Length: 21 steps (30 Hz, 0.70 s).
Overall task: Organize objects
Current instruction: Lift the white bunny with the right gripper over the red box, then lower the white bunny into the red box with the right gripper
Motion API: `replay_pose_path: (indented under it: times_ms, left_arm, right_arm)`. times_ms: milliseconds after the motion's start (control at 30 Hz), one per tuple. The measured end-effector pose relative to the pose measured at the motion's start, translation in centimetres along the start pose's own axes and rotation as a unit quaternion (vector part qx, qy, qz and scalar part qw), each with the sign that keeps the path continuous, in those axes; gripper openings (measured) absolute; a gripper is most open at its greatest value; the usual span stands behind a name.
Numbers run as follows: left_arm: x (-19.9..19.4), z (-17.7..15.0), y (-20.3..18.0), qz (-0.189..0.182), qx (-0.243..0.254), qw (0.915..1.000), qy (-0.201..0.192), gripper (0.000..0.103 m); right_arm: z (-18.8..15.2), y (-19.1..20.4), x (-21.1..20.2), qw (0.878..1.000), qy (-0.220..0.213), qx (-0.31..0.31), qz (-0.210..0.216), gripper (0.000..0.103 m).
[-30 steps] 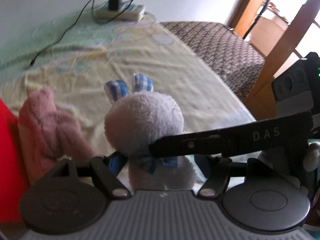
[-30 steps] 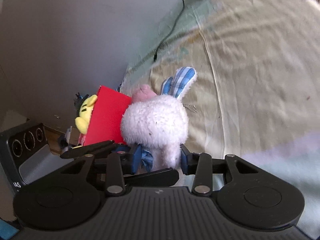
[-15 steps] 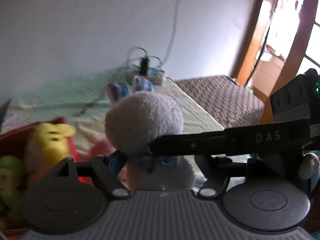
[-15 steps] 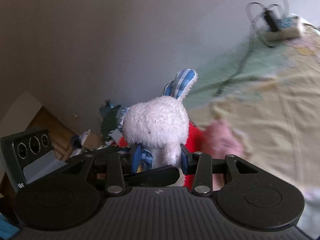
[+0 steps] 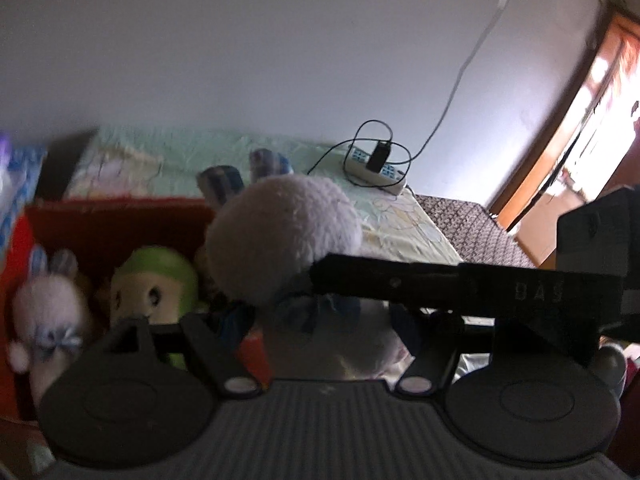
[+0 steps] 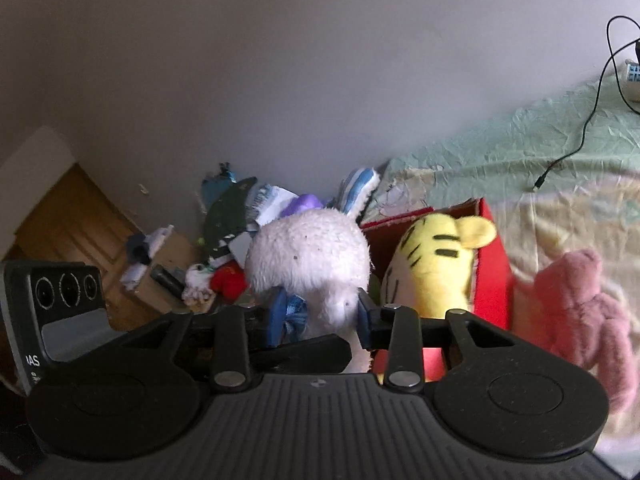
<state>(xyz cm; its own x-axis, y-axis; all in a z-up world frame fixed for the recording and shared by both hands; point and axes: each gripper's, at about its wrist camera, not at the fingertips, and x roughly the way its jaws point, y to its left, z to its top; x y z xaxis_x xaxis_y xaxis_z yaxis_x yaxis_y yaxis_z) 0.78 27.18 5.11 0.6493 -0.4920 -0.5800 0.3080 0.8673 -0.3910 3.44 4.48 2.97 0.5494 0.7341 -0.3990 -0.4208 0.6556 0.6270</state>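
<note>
- Bunny [image 5: 280,236], white, pinched by 2 grippers, left gripper [image 5: 320,320] and closing right gripper [image 6: 320,312], above red box [image 5: 116,220].
- Left view alone: 1 smaller bunny [image 5: 48,304], 1 green-capped toy [image 5: 154,284].
- Right view alone: 1 yellow tiger [image 6: 436,264], 1 pink plush [image 6: 580,304].

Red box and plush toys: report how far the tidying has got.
Done: a small white bunny, a green-capped doll and a yellow tiger sit in the red box. In hand: both grippers hold the white rabbit, the right gripper closing. Left: the pink plush lies on the bed.

Box [image 6: 494,276] sits on the bed [image 6: 560,152] by the wall; tiger plush [image 6: 436,264] inside it. Rabbit plush [image 6: 308,260] left of tiger, pig plush [image 6: 580,312] right of box. Power strip [image 5: 376,170] at bed's far end.
</note>
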Motion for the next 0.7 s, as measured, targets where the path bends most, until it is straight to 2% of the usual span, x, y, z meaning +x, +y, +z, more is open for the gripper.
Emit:
replay_pose_path:
  times_ms: [233, 433, 567, 700]
  left_arm:
    - [1.7, -1.1, 4.5, -0.014, -0.020, 0.9989, 0.040, 0.072]
    - [2.2, -1.4, 6.4, 0.001, -0.014, 0.9987, 0.049, 0.083]
    - [1.8, -1.3, 7.5, 0.024, 0.015, 0.9984, 0.048, 0.080]
    - [0.9, -1.3, 8.4, 0.021, 0.022, 0.9984, 0.048, 0.080]
  right_arm:
    - [-1.5, 0.8, 3.2, 0.996, 0.014, -0.012, -0.092, 0.029]
    - [-1.8, 2.0, 5.0, 0.993, 0.023, -0.009, -0.114, 0.029]
    - [-2.2, 2.7, 7.4, 0.992, 0.045, -0.012, -0.118, 0.029]
    - [-2.4, 2.9, 8.8, 0.990, 0.046, -0.012, -0.131, 0.030]
